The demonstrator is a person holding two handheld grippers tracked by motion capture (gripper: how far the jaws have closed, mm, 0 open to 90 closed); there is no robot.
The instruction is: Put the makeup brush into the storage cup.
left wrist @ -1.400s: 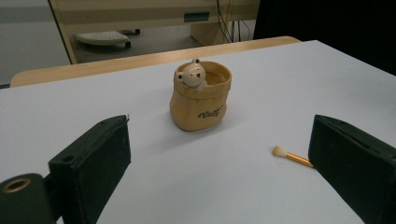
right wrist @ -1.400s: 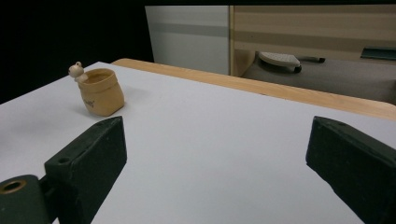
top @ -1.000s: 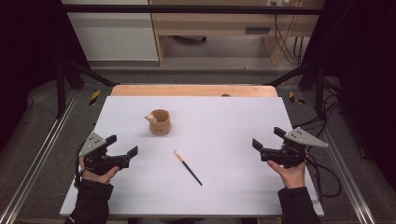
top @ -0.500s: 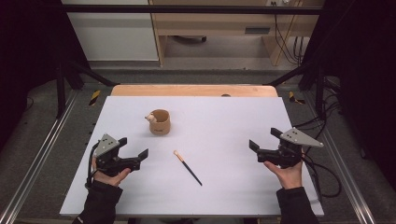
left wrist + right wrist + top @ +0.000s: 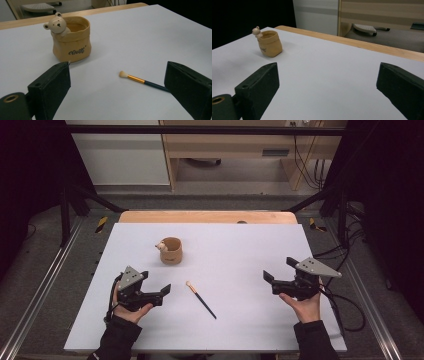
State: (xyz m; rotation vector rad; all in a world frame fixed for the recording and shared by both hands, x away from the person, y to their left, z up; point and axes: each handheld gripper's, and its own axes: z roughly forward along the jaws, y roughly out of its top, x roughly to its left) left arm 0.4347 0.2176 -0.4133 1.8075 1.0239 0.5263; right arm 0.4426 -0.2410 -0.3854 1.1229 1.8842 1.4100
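l+r fingers (image 5: 57,82) wide, empty

Looks like a lab or recording room set up for filmed tabletop work, not a home. Shown by a white table top (image 5: 235,270) laid over a wooden board (image 5: 207,216) and boxed in by a dark metal frame (image 5: 200,129) overhead, with slanted struts (image 5: 82,195) at the far corners. Flanked by metal rails (image 5: 37,292) on a grey floor, with black-and-yellow warning tape (image 5: 101,223) at far left and right. Hung with black curtains (image 5: 30,175) on both sides. Strung with loose cables (image 5: 305,155) at far right beside plain wooden furniture (image 5: 235,150) and a white cabinet (image 5: 117,155) at the back.
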